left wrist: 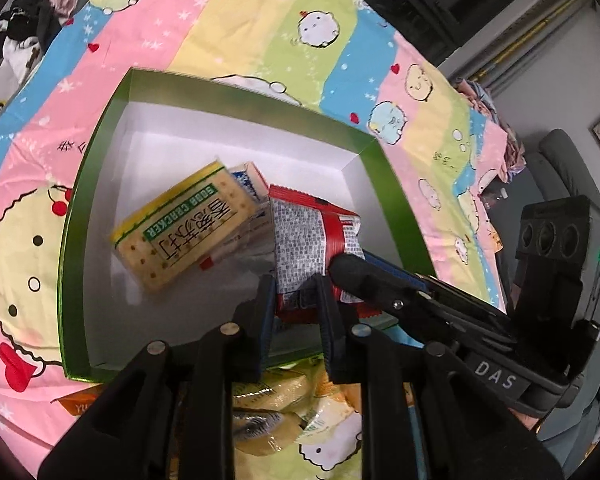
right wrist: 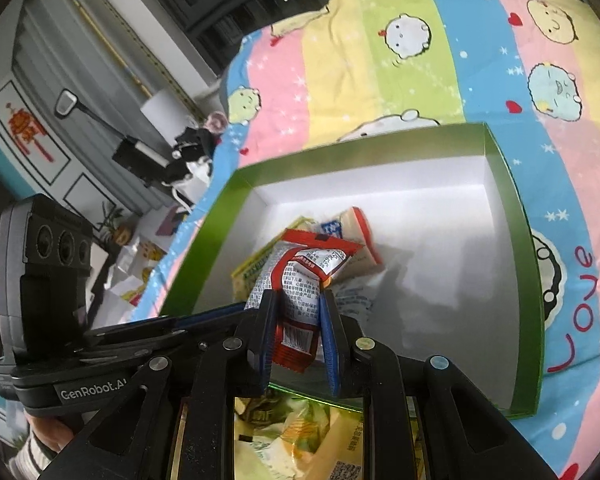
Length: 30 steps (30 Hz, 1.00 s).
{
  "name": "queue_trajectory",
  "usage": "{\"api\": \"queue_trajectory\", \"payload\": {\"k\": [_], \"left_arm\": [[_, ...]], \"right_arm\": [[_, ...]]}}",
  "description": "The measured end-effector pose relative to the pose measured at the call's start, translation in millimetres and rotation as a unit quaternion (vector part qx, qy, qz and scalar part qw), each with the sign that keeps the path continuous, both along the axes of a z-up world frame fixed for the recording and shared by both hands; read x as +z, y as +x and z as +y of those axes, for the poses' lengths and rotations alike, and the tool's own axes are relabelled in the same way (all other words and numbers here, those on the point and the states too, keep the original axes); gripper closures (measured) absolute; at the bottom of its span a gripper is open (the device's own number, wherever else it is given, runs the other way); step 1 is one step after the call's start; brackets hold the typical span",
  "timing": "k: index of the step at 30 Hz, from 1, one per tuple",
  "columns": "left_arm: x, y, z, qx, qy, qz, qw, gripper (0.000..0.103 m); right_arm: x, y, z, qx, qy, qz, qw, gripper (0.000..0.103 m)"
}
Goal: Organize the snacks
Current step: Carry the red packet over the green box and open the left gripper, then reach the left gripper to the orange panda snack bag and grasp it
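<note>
A red-and-white snack packet point(left wrist: 300, 236) point(right wrist: 300, 280) hangs over the near part of a green box point(left wrist: 100, 160) point(right wrist: 516, 216) with a white inside. Both grippers grip it. My left gripper point(left wrist: 296, 288) is shut on its lower end; in the right wrist view this left gripper point(right wrist: 244, 310) reaches in from the left. My right gripper point(right wrist: 296, 300) is shut on the same packet, and in the left wrist view the right gripper point(left wrist: 352, 268) comes in from the right. Inside the box lie a yellow soda cracker pack point(left wrist: 188, 232) point(right wrist: 252, 268) and a white-and-orange pack point(left wrist: 248, 180) point(right wrist: 360, 236).
The box rests on a striped cartoon bedsheet point(left wrist: 260, 20) point(right wrist: 340, 60). A pile of loose snack packets point(left wrist: 280, 400) point(right wrist: 300, 432) lies just in front of the box, under the grippers. An orange packet point(left wrist: 80, 400) sits at the box's near left corner. Clothes point(left wrist: 28, 28) lie at the bed's far edge.
</note>
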State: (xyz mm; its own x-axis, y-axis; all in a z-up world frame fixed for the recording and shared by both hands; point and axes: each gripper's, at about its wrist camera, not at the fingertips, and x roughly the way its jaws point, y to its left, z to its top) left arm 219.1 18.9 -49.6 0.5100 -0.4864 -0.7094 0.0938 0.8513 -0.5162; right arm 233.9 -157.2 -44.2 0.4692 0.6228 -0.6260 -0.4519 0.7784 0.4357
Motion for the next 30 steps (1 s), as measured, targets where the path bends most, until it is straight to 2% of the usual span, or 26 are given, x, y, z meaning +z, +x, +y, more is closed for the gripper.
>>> {"api": "queue_trajectory", "payload": {"k": [2,3,4,6,8,9,12,16,18,20,25,30], "left_arm": [[1,-1,2,0.006,0.000,0.000,1.0000,0.078],[2,-1,3,0.011,0.003,0.000,0.9999,0.068],[5,-2,5,0.017,0.008,-0.001,0.9998,0.053],[11,-6,11,0.022,0.005,-0.010,0.9997,0.041],[21,-15,20,0.029,0.008,-0.025,0.9992,0.040],[25,-18,24,0.032,0.009,-0.029,0.9990,0.036],[37,-38,43,0.045,0.005,-0.046,0.9979,0.018],[39,-64,62,0.052,0.001,-0.046,0.9976,0.015],[38,-78,71,0.062,0.002,-0.044,0.9971,0.007],[33,-96,83,0.078,-0.006,-0.039,0.9962,0.001],[15,-131,100,0.117,-0.018,-0.021,0.9928,0.001],[-3,-156,109,0.144,-0.048,0.006,0.9884,0.001]], "right_arm": [[0,0,1,0.002,0.000,-0.001,1.000,0.081],[2,-1,0,0.000,-0.002,-0.003,1.000,0.081],[4,-3,-1,-0.005,-0.008,-0.008,1.000,0.081],[8,-6,-3,-0.011,-0.010,-0.015,1.000,0.078],[13,-12,-9,-0.013,0.001,-0.021,1.000,0.070],[15,-16,-12,-0.014,0.004,-0.024,1.000,0.066],[22,-29,-20,-0.015,0.008,-0.033,0.999,0.062],[27,-51,-31,-0.011,0.021,-0.043,0.999,0.051],[26,-63,-38,-0.008,0.034,-0.043,0.998,0.045],[25,-74,-43,-0.004,0.041,-0.040,0.998,0.045],[22,-98,-49,-0.001,0.040,-0.044,0.998,0.043],[14,-122,-42,0.014,0.023,-0.046,0.999,0.043]]}}
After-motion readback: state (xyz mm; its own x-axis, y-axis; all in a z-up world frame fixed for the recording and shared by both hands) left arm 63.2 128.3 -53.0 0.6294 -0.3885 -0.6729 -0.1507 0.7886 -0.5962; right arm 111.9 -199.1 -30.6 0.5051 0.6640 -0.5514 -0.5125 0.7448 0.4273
